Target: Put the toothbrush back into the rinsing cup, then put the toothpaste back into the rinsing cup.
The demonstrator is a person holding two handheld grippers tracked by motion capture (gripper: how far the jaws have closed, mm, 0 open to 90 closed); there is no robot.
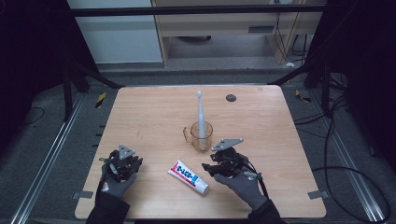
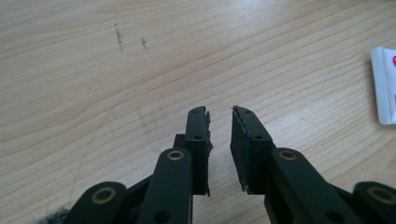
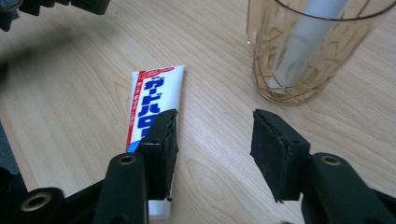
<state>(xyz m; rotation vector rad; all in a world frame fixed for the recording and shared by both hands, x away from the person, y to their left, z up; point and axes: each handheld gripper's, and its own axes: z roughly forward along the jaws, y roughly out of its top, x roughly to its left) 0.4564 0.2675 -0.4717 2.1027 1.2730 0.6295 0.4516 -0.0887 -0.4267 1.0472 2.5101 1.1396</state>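
Note:
A white, red and blue toothpaste tube [image 1: 188, 177] lies flat near the table's front edge, between my two grippers. Behind it an amber glass cup [image 1: 201, 135] holds a white toothbrush [image 1: 200, 112] standing upright. My right gripper [image 1: 208, 167] hovers just right of the tube, and its jaws stand open over bare wood. In the right gripper view [image 3: 215, 116] the tube [image 3: 156, 93] lies behind the left jaw, with the cup [image 3: 303, 51] at the upper right. My left gripper [image 1: 127, 163] sits at the front left. Its jaws [image 2: 219, 112] are open with nothing between them, and the tube's end [image 2: 384, 84] shows at the right edge.
The wooden table [image 1: 154, 107] has a small dark round disc [image 1: 230, 97] near its far edge. Black frame struts rise at both far corners. Cables [image 1: 355, 172] loop on the floor to the right of the table.

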